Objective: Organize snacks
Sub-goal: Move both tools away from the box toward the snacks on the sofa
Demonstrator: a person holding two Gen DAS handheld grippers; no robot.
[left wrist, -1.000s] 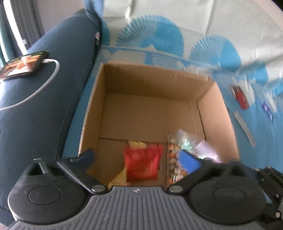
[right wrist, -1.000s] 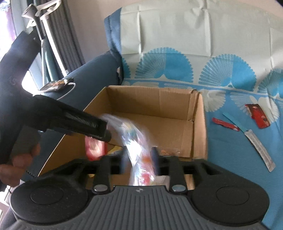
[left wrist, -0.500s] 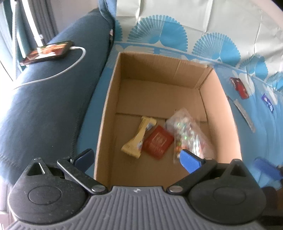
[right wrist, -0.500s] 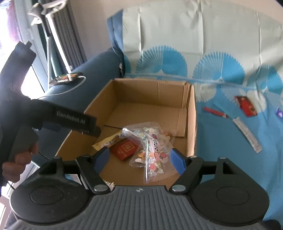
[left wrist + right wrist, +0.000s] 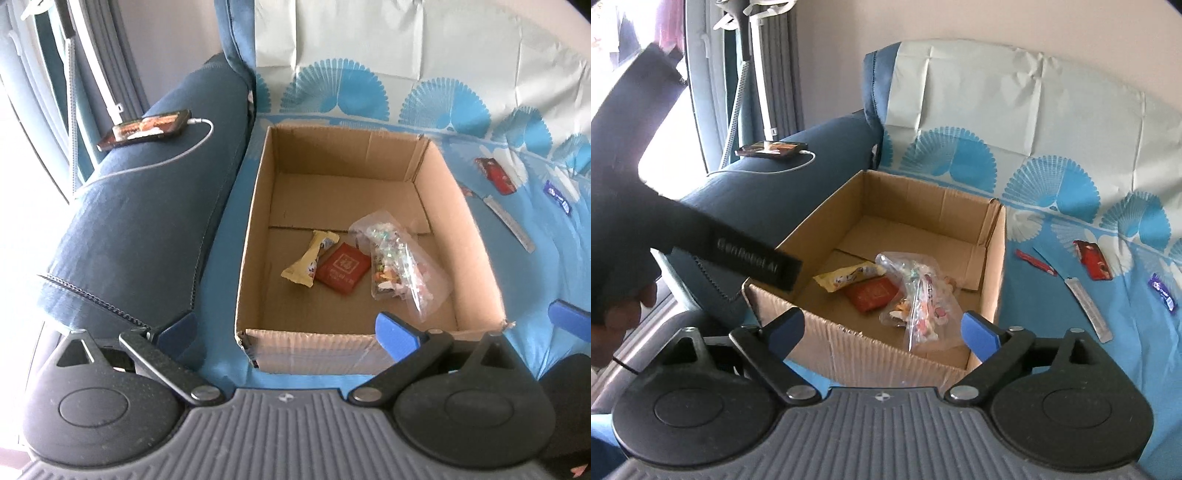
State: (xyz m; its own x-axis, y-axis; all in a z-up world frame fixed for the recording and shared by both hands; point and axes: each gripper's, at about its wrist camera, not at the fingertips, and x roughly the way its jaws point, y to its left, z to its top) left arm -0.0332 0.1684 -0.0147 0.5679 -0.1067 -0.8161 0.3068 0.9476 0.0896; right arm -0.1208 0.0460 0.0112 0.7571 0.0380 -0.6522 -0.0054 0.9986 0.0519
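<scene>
An open cardboard box (image 5: 255, 236) (image 5: 991, 266) stands on the blue sofa cover. In it lie a clear bag of mixed sweets (image 5: 397, 266) (image 5: 919, 299), a red packet (image 5: 343, 267) (image 5: 871, 293) and a yellow wrapped bar (image 5: 308, 258) (image 5: 849, 275). My left gripper (image 5: 286, 328) is open and empty, back from the box's near wall. My right gripper (image 5: 882, 330) is open and empty above the near wall. Loose snacks lie right of the box: a red packet (image 5: 495, 175) (image 5: 1093, 258), a thin red stick (image 5: 1034, 261), a long silver sachet (image 5: 509, 223) (image 5: 1087, 308) and a purple sweet (image 5: 557, 195) (image 5: 1162, 292).
A dark blue sofa armrest (image 5: 147, 221) (image 5: 775, 184) runs left of the box, with a phone (image 5: 146, 129) (image 5: 772, 148) on a white charging cable (image 5: 177, 155). The left gripper's black body (image 5: 701, 236) reaches in from the left in the right wrist view. The sofa back rises behind.
My right gripper opened and let the bag of sweets drop into the box. Both grippers have pulled back and up from the box.
</scene>
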